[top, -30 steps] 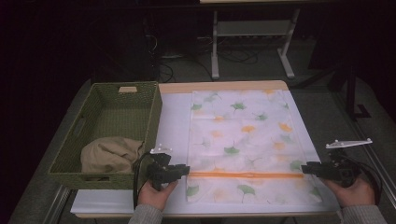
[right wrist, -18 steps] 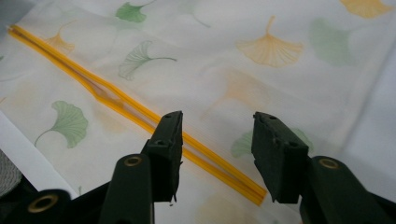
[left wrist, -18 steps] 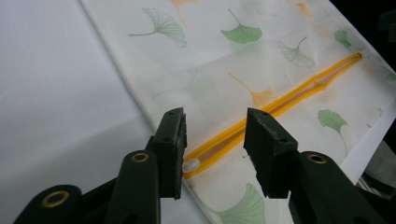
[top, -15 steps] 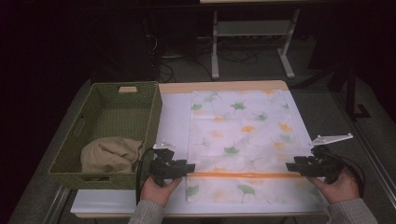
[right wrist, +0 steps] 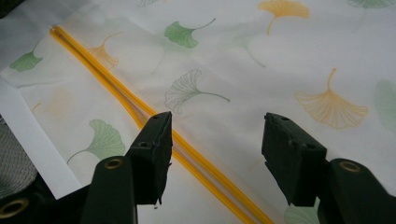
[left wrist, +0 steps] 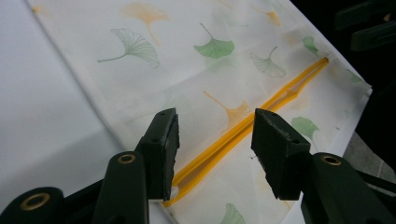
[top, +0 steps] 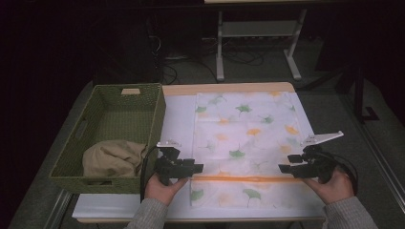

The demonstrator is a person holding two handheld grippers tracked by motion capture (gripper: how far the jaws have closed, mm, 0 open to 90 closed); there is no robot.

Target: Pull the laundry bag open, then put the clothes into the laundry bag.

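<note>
- Currently we're hovering the left gripper [top: 197,168] over the leaf-print bag's [top: 243,138] left edge; jaws have just been opening, released, orange zipper [left wrist: 243,133] showing between them.
- We're holding the right gripper [top: 285,168] at the bag's right edge, jaws also just opening, gripping nothing.
- Bag is lying flat on the white sheet [top: 179,114], beside the green basket [top: 143,124].

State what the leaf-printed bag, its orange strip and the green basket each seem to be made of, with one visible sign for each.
Leaf-printed bag: probably thin woven fabric, matt; it lies flat with soft fold creases.
Orange strip: looks like a smooth, slightly glossy plastic zip closure; two parallel rails part near one end.
Green basket: seemingly woven fibre or wicker, matt; its walls show a fine, regular weave.
</note>
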